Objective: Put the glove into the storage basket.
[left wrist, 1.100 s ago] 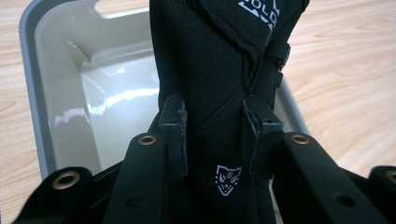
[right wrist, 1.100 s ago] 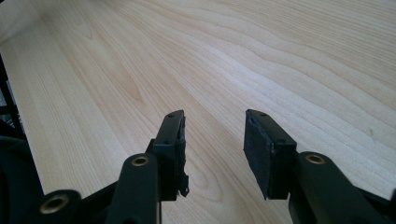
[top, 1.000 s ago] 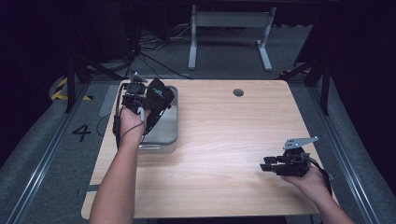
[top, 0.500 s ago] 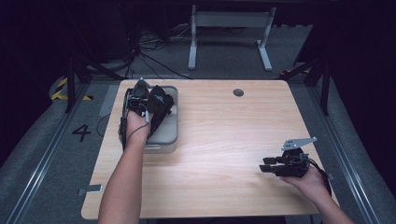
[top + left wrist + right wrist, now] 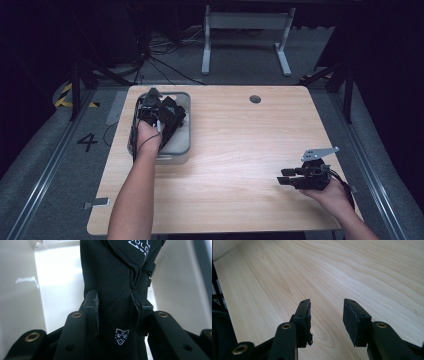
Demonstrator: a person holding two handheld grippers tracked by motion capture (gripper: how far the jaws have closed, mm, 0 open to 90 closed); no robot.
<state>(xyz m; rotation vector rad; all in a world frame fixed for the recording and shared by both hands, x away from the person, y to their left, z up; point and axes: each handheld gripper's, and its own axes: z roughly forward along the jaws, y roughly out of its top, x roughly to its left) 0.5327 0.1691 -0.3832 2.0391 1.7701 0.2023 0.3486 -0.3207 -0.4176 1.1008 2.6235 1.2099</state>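
Observation:
A black fabric pouch (image 5: 117,290) with white print and a small animal-head logo hangs inside a grey bin (image 5: 181,146) at the table's left. My left gripper (image 5: 114,312) is shut on the pouch, its two pads pressing the fabric from both sides. In the high view the left gripper (image 5: 150,107) sits over the bin with the pouch (image 5: 172,117) beside it. My right gripper (image 5: 285,176) rests low over the table's right front, open, with nothing between its fingers (image 5: 305,315); bare wood shows through the gap of the right gripper (image 5: 325,317).
The wooden table (image 5: 240,145) has a small round hole (image 5: 255,99) near its far edge. The bin's pale walls (image 5: 22,295) stand close around the pouch. Beyond the table lie cables and a white desk frame (image 5: 245,35) on the floor.
My left gripper with the pouch has shifted slightly toward me and lower over the bin. The right gripper has stayed in place.

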